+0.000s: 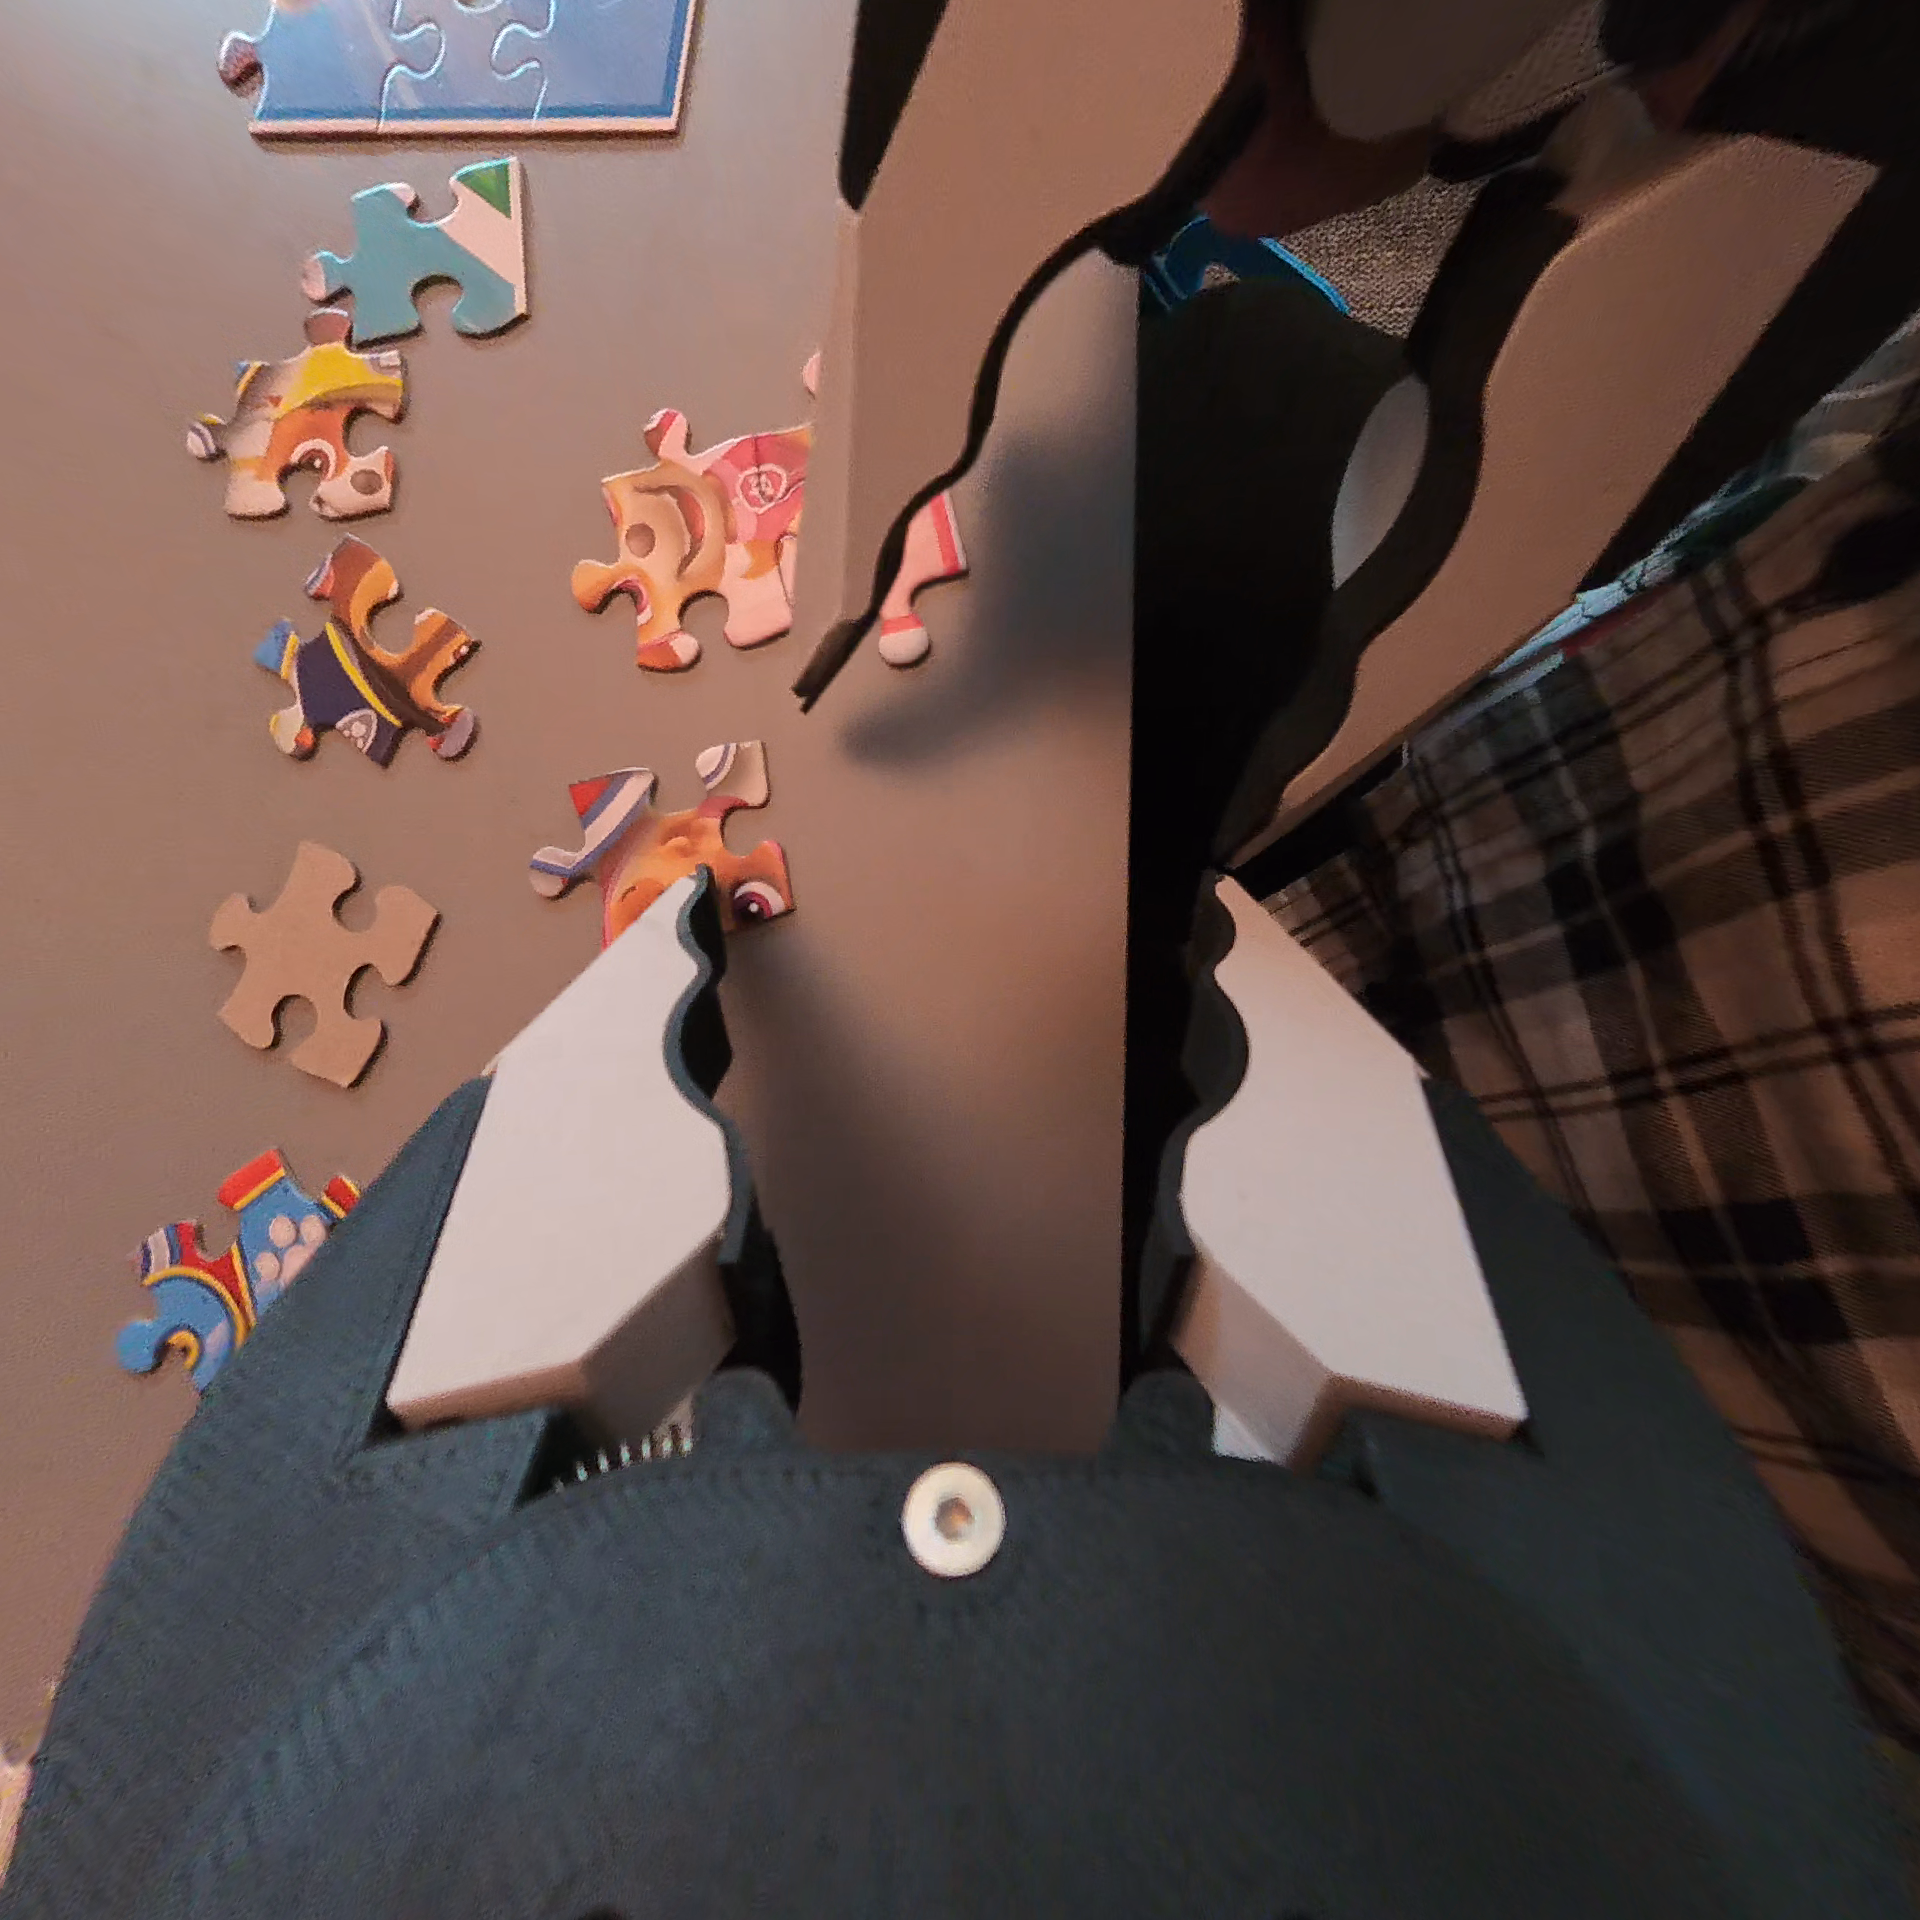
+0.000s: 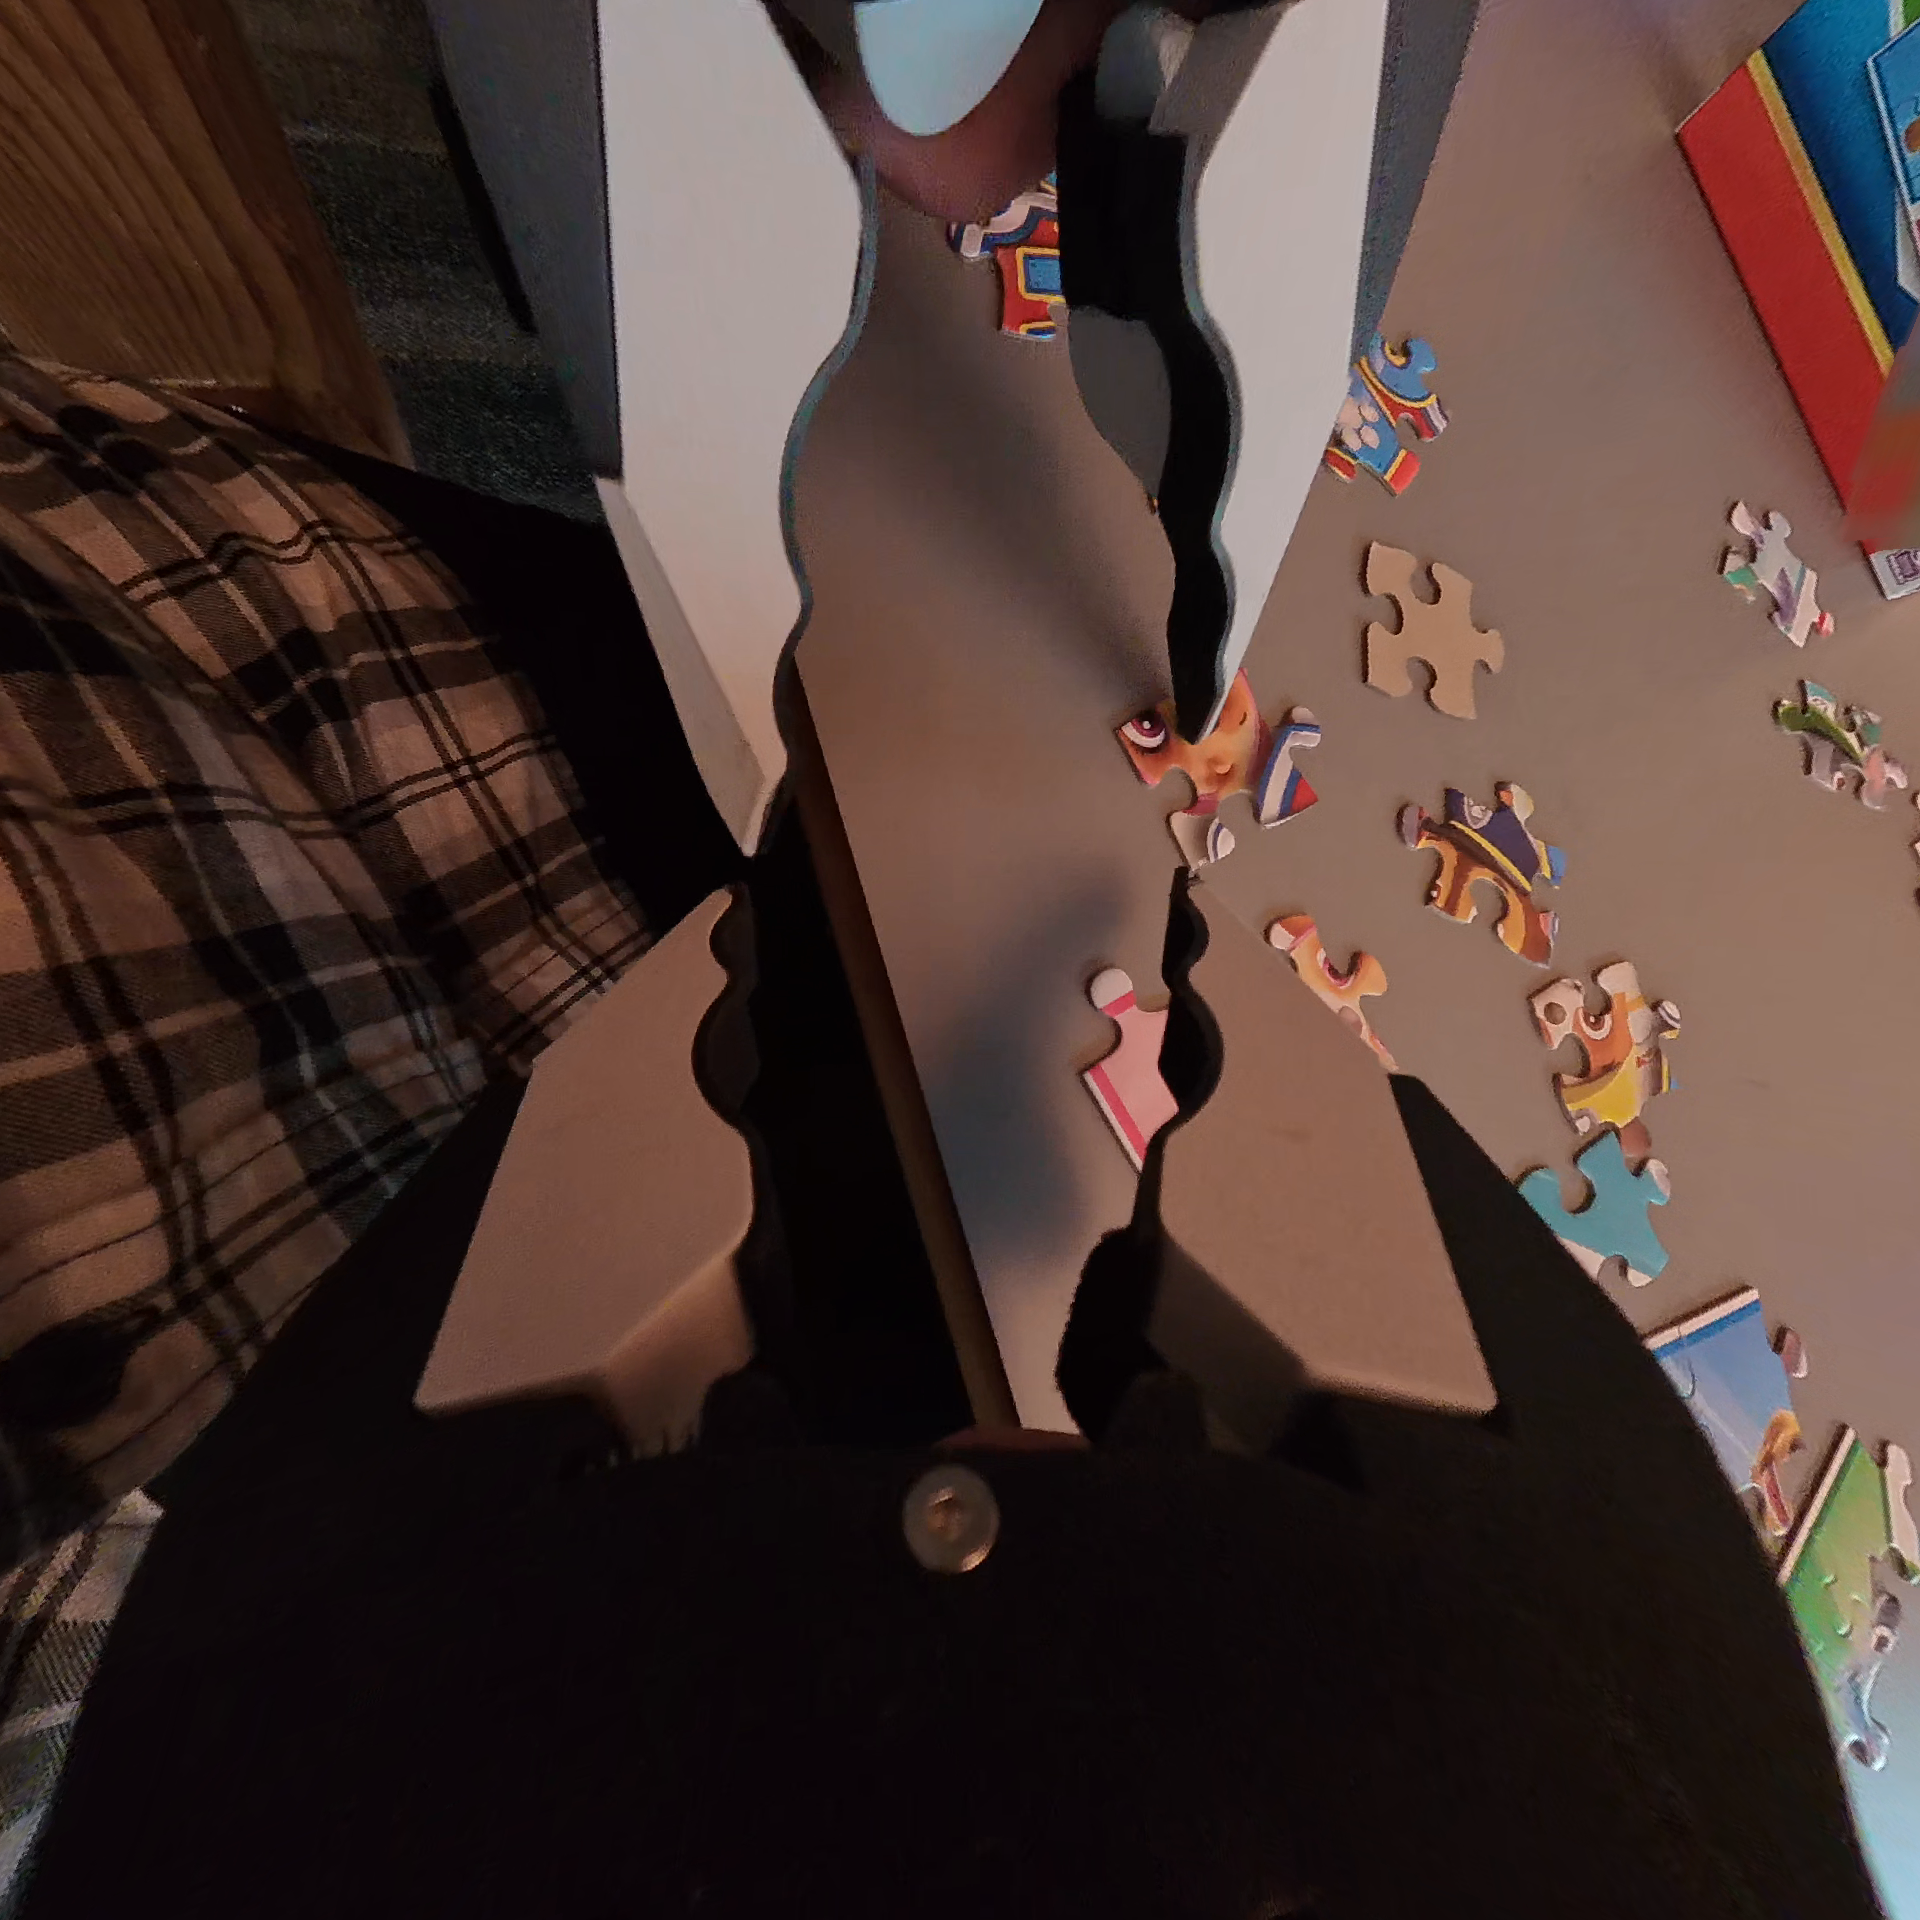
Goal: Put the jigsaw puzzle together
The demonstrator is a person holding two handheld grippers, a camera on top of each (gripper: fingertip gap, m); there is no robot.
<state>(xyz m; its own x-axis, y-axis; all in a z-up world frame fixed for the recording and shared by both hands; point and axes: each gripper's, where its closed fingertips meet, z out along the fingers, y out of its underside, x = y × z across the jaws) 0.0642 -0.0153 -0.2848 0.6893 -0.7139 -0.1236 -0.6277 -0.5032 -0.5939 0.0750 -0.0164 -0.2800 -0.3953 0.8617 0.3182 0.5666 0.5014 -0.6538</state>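
Fingers of the left gripper [image 1: 956, 904] and right gripper [image 2: 961, 904] stood apart, holding nothing. Loose puzzle pieces [image 1: 369, 655] lay scattered on the grey counter [image 1: 114, 644], near a joined section [image 1: 468, 68] at its edge.

- I see loose puzzle pieces [image 1: 364, 644] lying apart on the worktop [image 1: 125, 727].
- A joined section [image 1: 473, 68] lies beyond them.
- One face-down piece [image 1: 317, 961] lies nearer.
- My right gripper [image 1: 1039, 665] hangs opposite my left gripper [image 1: 956, 904], over the worktop's edge.
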